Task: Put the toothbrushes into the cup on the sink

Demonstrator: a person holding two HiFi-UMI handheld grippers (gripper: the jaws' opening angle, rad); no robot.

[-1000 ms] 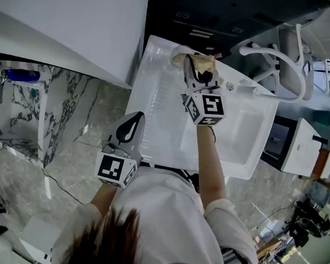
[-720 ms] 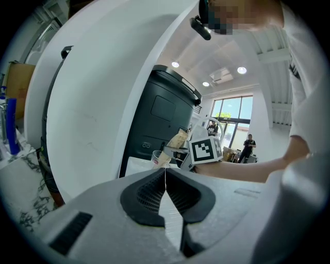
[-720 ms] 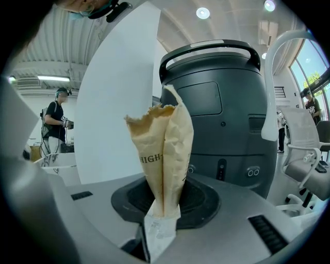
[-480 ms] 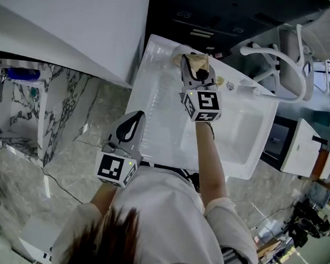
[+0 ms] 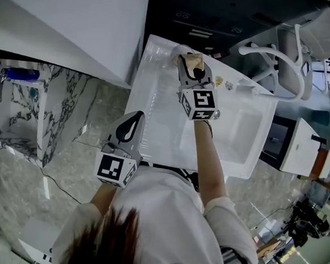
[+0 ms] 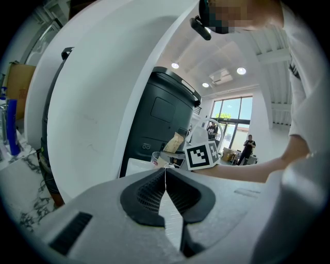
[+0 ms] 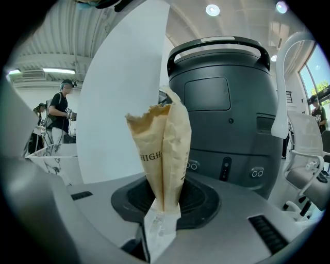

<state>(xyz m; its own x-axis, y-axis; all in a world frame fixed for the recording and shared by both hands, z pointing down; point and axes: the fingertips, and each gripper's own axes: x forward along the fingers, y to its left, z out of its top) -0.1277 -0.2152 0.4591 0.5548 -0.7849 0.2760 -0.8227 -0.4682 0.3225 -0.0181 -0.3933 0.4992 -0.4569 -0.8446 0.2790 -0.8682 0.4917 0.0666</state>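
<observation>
Hidden: though the right hand-held gripper (image 5: 188, 65) clamps the paper packet (image 7: 164, 149), its contents are unseen.
Cup (image 5: 178, 49): upper centre, at the sink (image 5: 155, 116) edge, mostly covered by the packet.
Left hand-held gripper (image 5: 134, 120): lower left, jaws together, empty.

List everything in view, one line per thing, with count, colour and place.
sink: one, white, centre of the head view
cup: one, pale, at the sink's far edge
paper packet: one, tan with print, upright between the right gripper's jaws
dark machine: one, dark grey, behind the sink
chair: one, white, beyond the sink to the right
marble counter: one, white with grey veins, left of the sink
blue thing: one, blue, on the marble counter; too small to name
people: at least two, dark tops, far in the background
left gripper: one, grey, jaws together and empty, near the sink's near left corner
right gripper: one, grey, shut on the paper packet, by the cup
</observation>
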